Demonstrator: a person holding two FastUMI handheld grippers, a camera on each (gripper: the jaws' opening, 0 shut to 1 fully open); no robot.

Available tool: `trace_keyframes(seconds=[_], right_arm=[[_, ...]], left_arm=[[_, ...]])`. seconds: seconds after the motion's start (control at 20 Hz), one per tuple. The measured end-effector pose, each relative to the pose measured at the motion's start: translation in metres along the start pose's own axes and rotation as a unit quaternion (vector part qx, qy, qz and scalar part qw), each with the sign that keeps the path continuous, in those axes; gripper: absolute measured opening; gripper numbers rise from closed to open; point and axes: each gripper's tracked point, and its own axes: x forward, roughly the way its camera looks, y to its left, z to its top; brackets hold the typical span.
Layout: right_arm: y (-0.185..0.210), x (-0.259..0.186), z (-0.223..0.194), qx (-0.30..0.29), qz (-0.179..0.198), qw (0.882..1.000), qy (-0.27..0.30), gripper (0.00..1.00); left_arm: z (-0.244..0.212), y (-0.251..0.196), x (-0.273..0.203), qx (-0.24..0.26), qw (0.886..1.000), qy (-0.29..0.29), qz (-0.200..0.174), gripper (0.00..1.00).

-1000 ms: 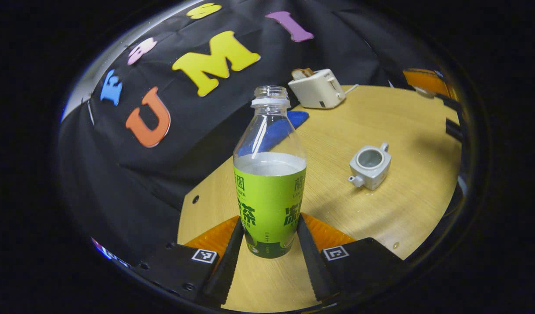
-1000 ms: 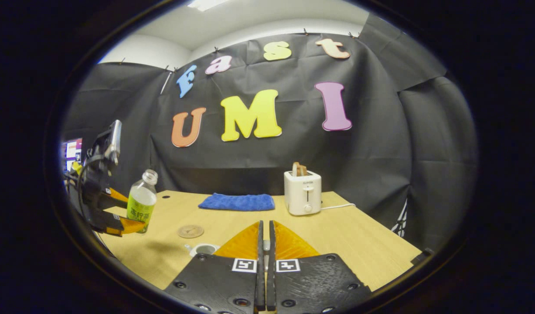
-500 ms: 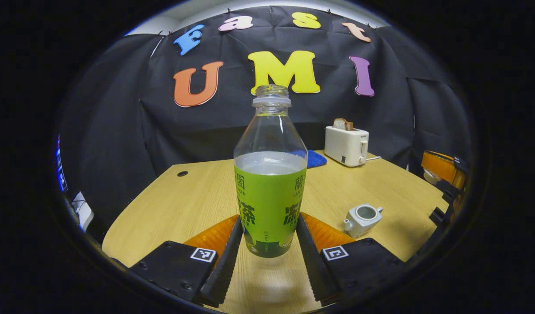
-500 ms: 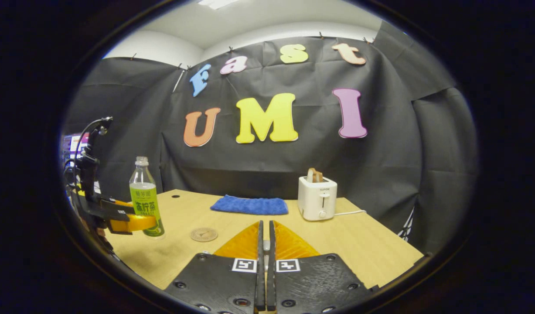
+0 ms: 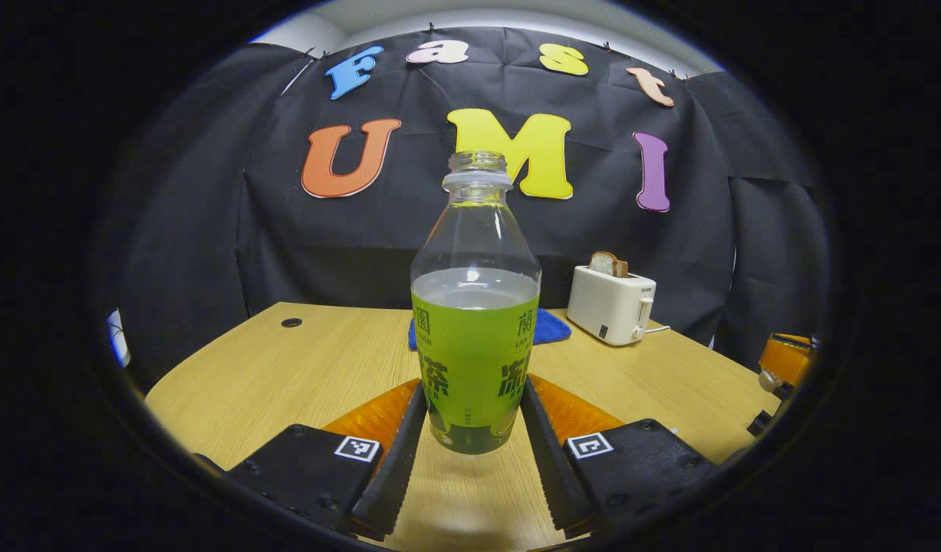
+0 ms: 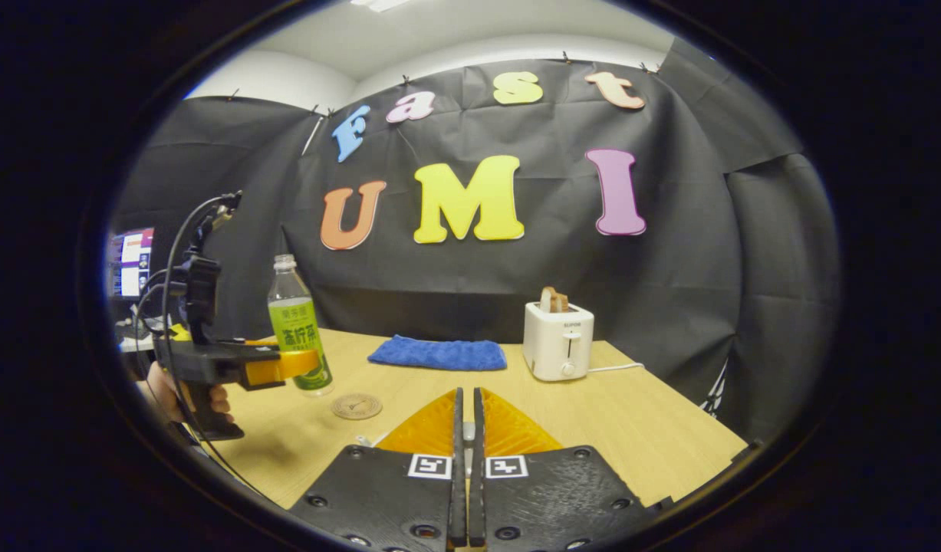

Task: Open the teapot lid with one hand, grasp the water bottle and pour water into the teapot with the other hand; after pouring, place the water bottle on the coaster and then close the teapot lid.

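**Q:** Left gripper view — what does the left gripper (image 5: 474, 429) carry, and where does it belong?

**A:** Both fingers are clenched on the clear plastic water bottle with a green label (image 5: 475, 337), gripped low on the label; it stands upright, uncapped, water level near the label's top edge. In the right gripper view the same bottle (image 6: 297, 337) hangs above the wooden table (image 6: 631, 429), with the round tan coaster (image 6: 356, 405) just below and a little to the side of its base.

**Q:** How should the placement be done well?

**A:** Likely by keeping the bottle vertical, centring its base over the coaster, lowering until it sits flat, and only then releasing the fingers; an open neck would spill on any tilt.

**Q:** And the right gripper (image 6: 463, 429)?

**A:** Its fingers are pressed together with a small pale object between the tips, probably the teapot lid; this cannot be confirmed. The lid step is not yet done.
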Motion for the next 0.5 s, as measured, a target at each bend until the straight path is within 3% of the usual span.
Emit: trace_keyframes(seconds=[0.5], right_arm=[[-0.012,0.021,-0.022,0.002,-0.009,0.999,0.031,0.01]], left_arm=[[-0.029,0.004,0.060,-0.006,0.999,0.031,0.001,0.75]])
